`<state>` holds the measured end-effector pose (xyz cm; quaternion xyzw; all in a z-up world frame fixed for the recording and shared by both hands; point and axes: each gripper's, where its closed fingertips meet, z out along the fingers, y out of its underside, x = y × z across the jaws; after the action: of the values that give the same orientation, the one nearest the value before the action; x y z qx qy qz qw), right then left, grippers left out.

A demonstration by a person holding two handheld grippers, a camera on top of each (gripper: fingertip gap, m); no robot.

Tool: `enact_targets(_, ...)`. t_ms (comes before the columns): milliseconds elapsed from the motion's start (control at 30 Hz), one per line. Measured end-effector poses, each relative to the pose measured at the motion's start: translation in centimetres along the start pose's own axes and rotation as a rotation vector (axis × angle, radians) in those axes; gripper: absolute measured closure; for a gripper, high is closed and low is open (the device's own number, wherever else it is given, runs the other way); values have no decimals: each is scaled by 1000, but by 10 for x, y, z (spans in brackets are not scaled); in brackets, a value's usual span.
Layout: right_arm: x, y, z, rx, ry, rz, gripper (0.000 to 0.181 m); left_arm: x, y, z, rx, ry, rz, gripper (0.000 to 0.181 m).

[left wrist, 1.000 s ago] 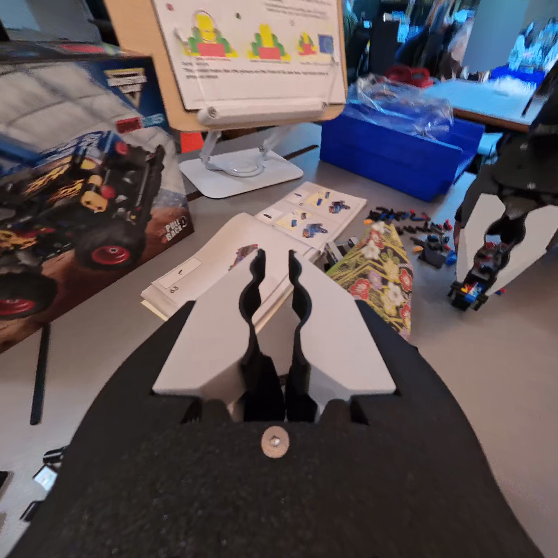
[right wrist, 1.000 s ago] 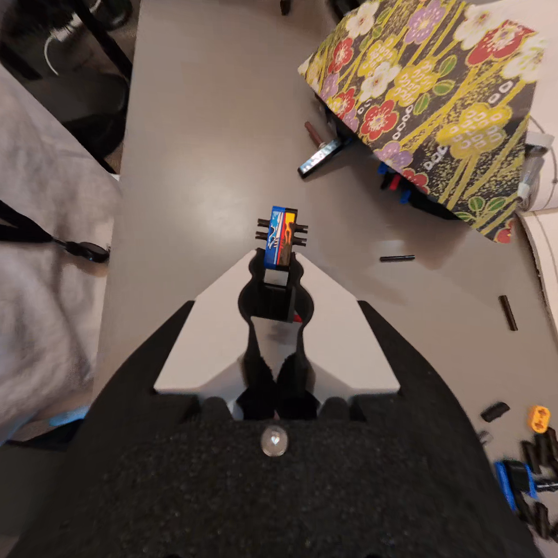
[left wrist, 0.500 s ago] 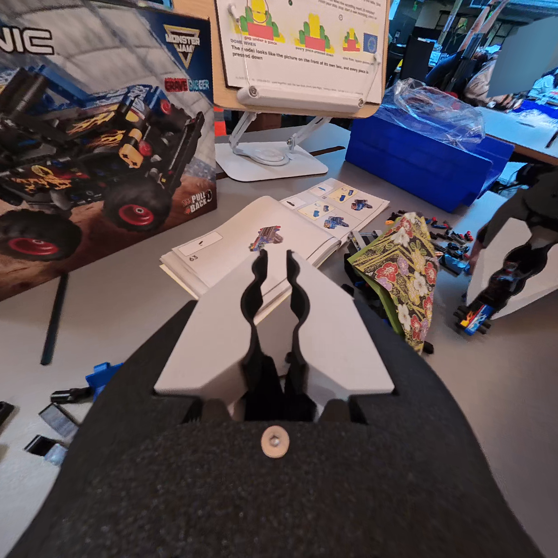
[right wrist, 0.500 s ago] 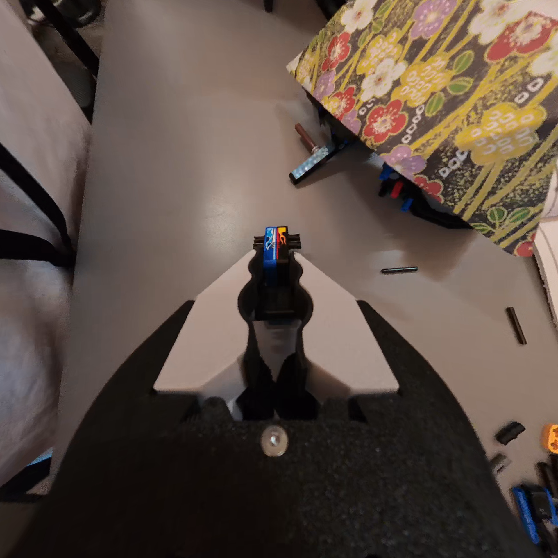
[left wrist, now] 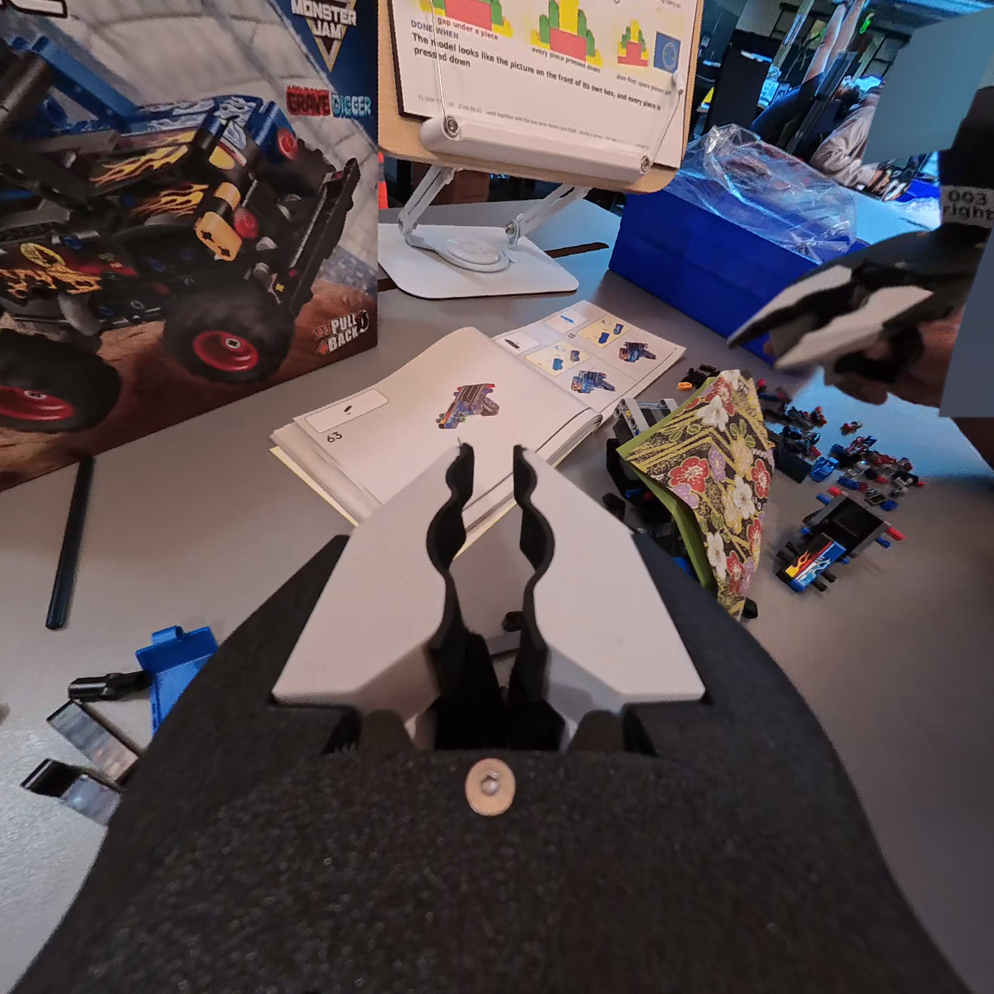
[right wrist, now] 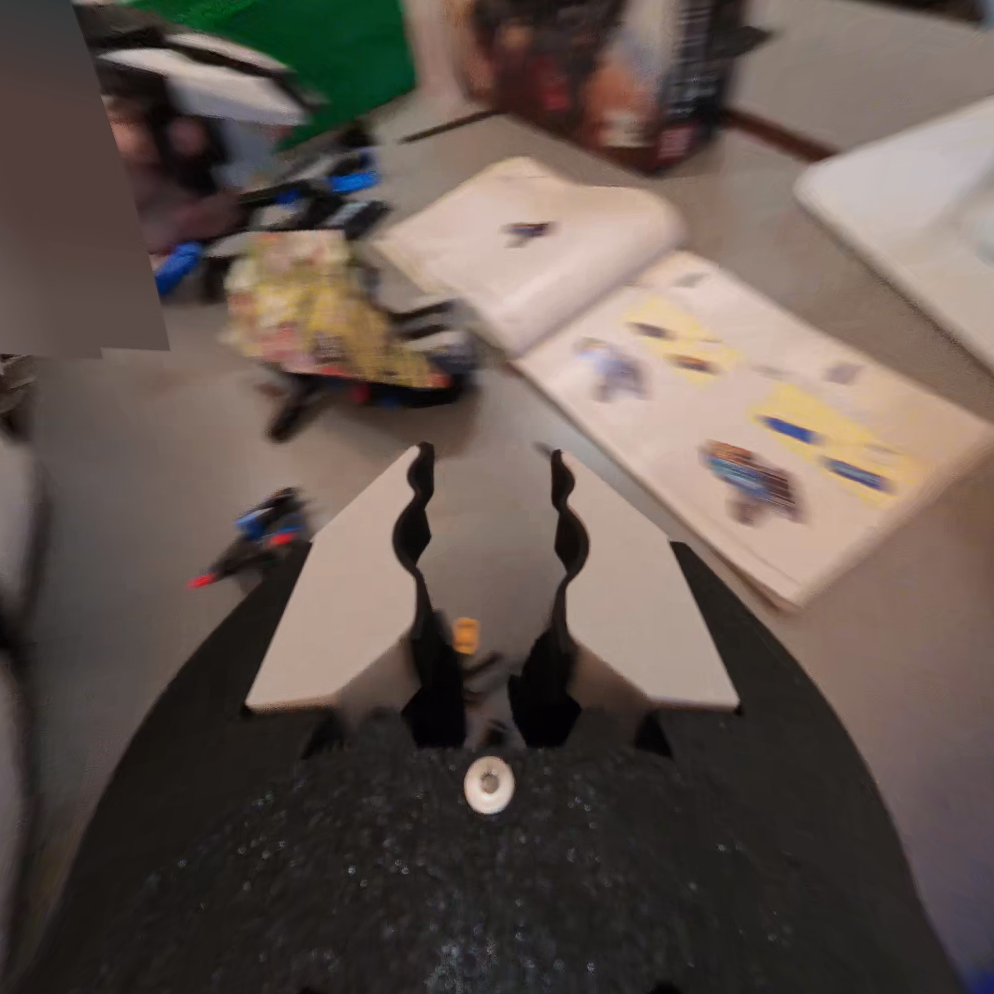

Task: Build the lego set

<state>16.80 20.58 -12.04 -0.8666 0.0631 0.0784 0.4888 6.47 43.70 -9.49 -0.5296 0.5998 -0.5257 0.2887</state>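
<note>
My left gripper [left wrist: 492, 457] is open by a narrow gap and empty, held over the table in front of the open instruction booklet [left wrist: 457, 409]. My right gripper [right wrist: 489, 457] is open wide and empty; it also shows in the left wrist view [left wrist: 753, 344], lifted above the table at the right. A black and blue lego sub-assembly with a flame sticker [left wrist: 828, 548] lies on the table beside a floral cloth [left wrist: 710, 484]. In the blurred right wrist view it lies to the left of my fingers [right wrist: 263, 532]. Loose lego pieces [left wrist: 860, 462] lie behind it.
The lego set box [left wrist: 161, 215] stands at the back left. A white stand with a sheet [left wrist: 484, 258] and a blue bin [left wrist: 726, 258] stand behind the booklet. A blue piece [left wrist: 172, 667] and a long black axle [left wrist: 70, 543] lie at the left. An orange piece [right wrist: 465, 634] lies under my right gripper. Left tips to right tips: about 25 cm.
My right gripper has opened and let go of the sub-assembly, which now lies on the table. It has risen and swung towards the booklet. My left gripper has drawn back a little.
</note>
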Motion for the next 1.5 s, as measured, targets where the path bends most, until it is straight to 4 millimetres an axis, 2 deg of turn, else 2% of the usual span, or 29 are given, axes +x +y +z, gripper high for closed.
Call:
enact_targets(67,38,9,-7,-11,164,42,137,-3,4,2,-18,-20,13,169)
enact_targets(133,54,17,-8,-24,234,71,134,-6,8,3,-31,-32,21,169)
enact_targets(333,65,20,-6,-20,318,16,135,-17,14,5,-58,-79,53,169)
enact_targets(467,66,20,-7,-5,305,21,136,-25,9,1,-55,-107,63,169)
enact_targets(533,65,20,-6,-5,296,15,138,-39,-7,-14,-25,-178,69,169)
enact_targets(633,63,21,-4,-11,302,-26,140,-53,-41,-51,48,-207,9,164)
enact_targets(733,61,23,-1,-21,297,-50,142,-70,-56,-89,91,-326,-1,161)
enact_targets(833,59,23,0,-19,281,-32,143,-70,-57,-104,87,-338,10,161)
enact_targets(933,57,23,1,-12,255,-2,144,-65,-46,-108,8,-323,-5,161)
enact_targets(1000,56,21,0,-6,256,-4,144,-63,-27,-110,-88,-327,-15,161)
enact_targets(1100,55,19,-1,-8,271,-26,145,-52,20,-106,-308,-285,-1,160)
enact_targets(1167,55,19,-2,-8,275,-36,145,-40,61,-103,-510,-199,93,155)
enact_targets(1233,53,19,-1,-9,271,-41,146,-42,85,-103,-633,-176,200,149)
enact_targets(1333,51,20,1,-12,260,-40,147,-39,97,-92,-681,-70,204,148)
enact_targets(1433,48,20,3,-17,255,-47,147,-46,107,-86,-744,-38,206,143)
enact_targets(1500,47,20,2,-19,263,-61,148,-47,107,-83,-742,-20,204,142)
